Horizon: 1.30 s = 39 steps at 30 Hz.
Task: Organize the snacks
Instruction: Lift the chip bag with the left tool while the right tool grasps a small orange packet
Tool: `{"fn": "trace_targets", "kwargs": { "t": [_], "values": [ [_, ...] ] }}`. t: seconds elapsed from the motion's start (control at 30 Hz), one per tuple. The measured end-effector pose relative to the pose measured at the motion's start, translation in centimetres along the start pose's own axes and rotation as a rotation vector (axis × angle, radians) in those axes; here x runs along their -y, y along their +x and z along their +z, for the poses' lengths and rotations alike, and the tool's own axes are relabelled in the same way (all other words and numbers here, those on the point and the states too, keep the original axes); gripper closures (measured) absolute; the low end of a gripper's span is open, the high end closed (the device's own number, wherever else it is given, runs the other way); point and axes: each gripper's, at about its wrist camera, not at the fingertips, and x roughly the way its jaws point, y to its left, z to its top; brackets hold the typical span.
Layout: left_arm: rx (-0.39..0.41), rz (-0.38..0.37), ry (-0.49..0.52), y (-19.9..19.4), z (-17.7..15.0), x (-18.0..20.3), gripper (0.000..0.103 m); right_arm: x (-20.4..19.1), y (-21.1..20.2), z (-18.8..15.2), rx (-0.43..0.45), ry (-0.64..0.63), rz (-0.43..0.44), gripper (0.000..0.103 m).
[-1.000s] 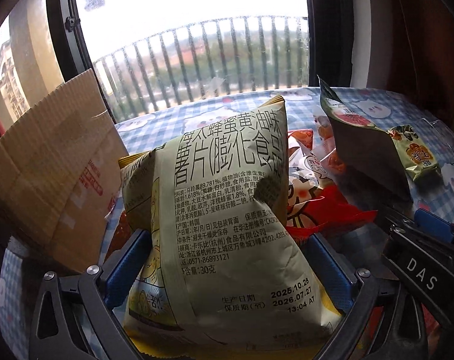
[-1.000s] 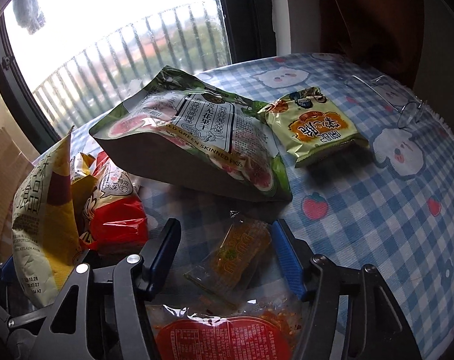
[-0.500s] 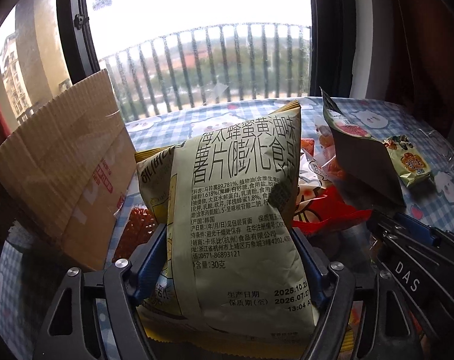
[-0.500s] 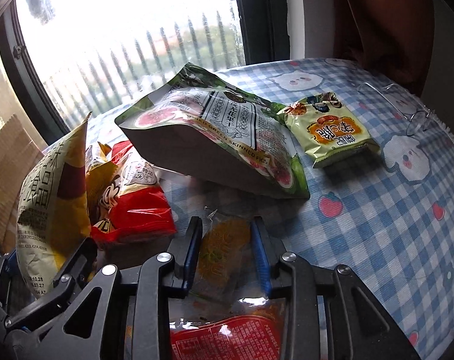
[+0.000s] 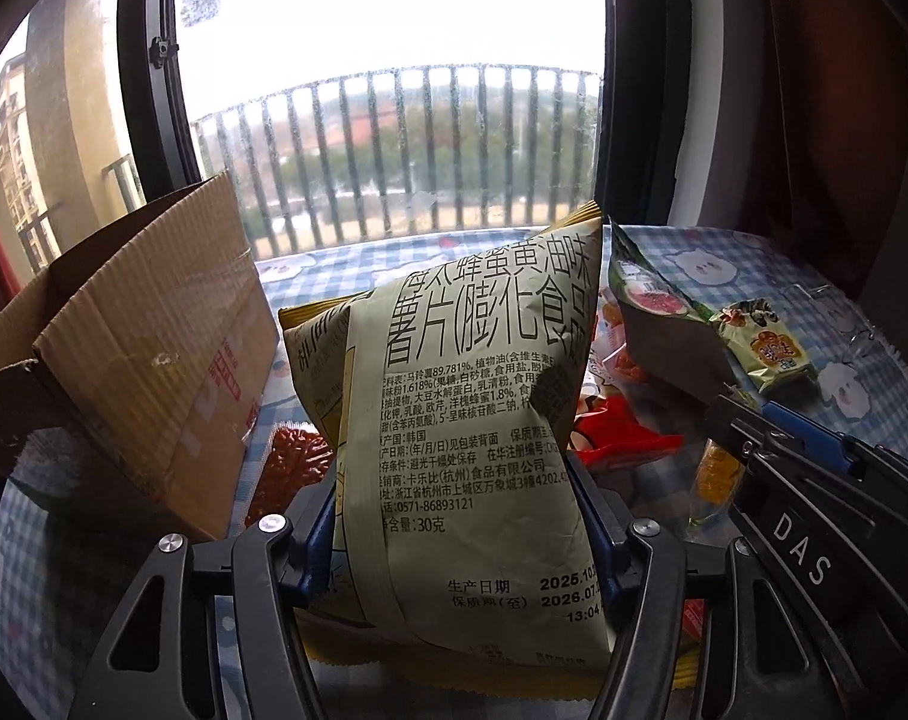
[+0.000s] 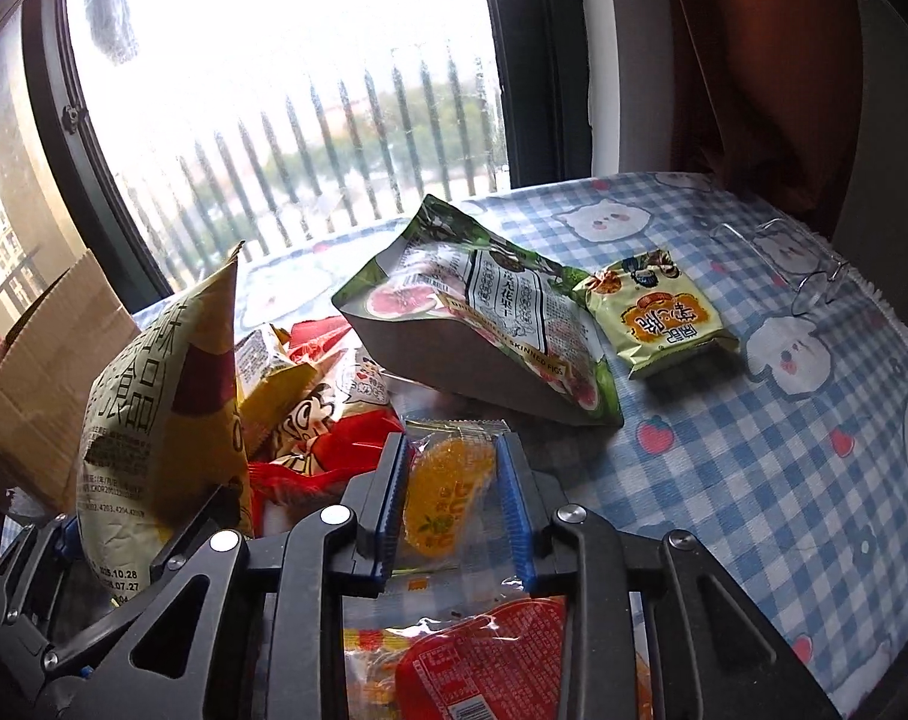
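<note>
On the checkered bench [image 6: 754, 480], left hand-held gripper [image 5: 454, 516] is closing on the chip bag [image 5: 472, 420], right hand-held gripper [image 6: 454, 498] closing on a jelly packet [image 6: 448, 492], probably both headed for the cardboard box [image 5: 142, 348] just beside.

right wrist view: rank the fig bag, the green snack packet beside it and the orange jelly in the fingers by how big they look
1. fig bag, clearly largest.
2. green snack packet.
3. orange jelly, looking close to the packet's size, though it sits nearest the camera, so it is likely smaller.
</note>
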Motion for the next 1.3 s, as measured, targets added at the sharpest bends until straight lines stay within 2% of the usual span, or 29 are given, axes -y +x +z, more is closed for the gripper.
{"fn": "trace_targets", "kwargs": {
  "t": [0.43,0.83,1.3],
  "values": [
    [0.127,-0.014,-0.004,-6.2,1.2,-1.0,0.037,-2.1,-6.5,1.5,0.139,-0.005,0.023,0.072],
    [0.244,0.014,-0.037,-11.2,2.6,-3.7,0.037,-5.5,-11.5,2.9,0.258,-0.049,0.056,0.072],
    [0.325,0.049,-0.082,-13.4,4.5,-8.6,0.037,-11.8,-13.7,4.7,0.35,-0.149,0.121,0.072]
  ]
}}
